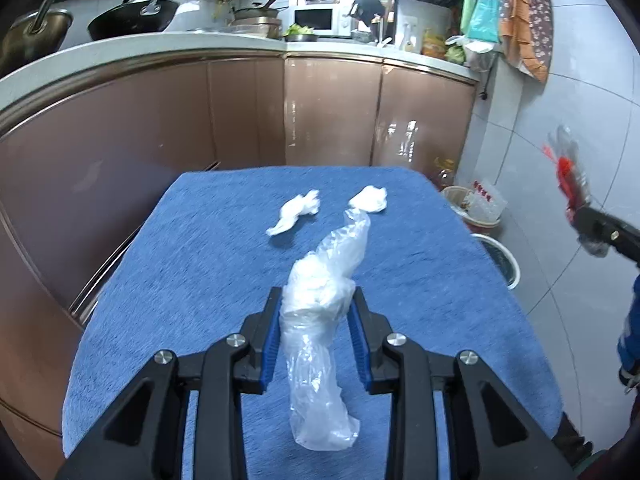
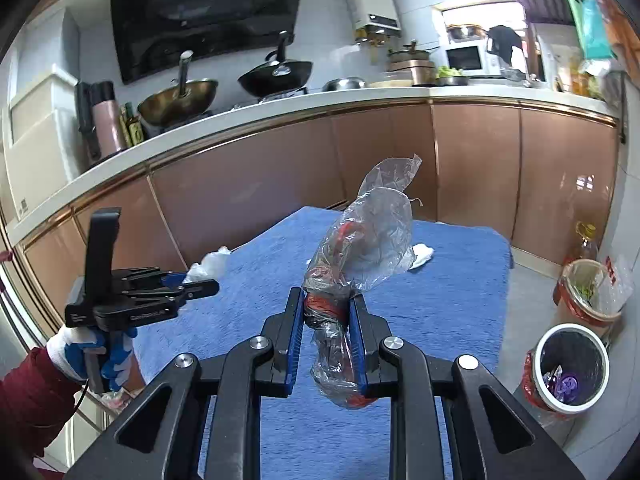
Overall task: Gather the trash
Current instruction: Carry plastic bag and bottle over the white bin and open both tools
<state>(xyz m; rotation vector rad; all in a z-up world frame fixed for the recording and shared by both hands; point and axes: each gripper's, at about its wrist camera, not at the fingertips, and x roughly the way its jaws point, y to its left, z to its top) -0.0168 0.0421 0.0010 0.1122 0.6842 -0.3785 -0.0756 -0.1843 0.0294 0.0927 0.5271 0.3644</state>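
My left gripper (image 1: 316, 300) is shut on a crumpled clear plastic bag (image 1: 320, 320) and holds it above the blue cloth table (image 1: 180, 280). Two white tissue wads (image 1: 298, 211) (image 1: 370, 199) lie on the far part of the table. My right gripper (image 2: 326, 300) is shut on a clear plastic wrapper with red inside (image 2: 360, 244), held above the table's right side. The left gripper also shows in the right wrist view (image 2: 192, 280), and the right gripper shows in the left wrist view (image 1: 576, 204).
A white-rimmed bin with a dark liner (image 2: 570, 364) stands on the floor right of the table, a lined basket (image 2: 588, 292) behind it. Brown cabinets (image 1: 332, 112) and a cluttered counter with pans run behind the table. An oil bottle (image 2: 586, 240) stands by the wall.
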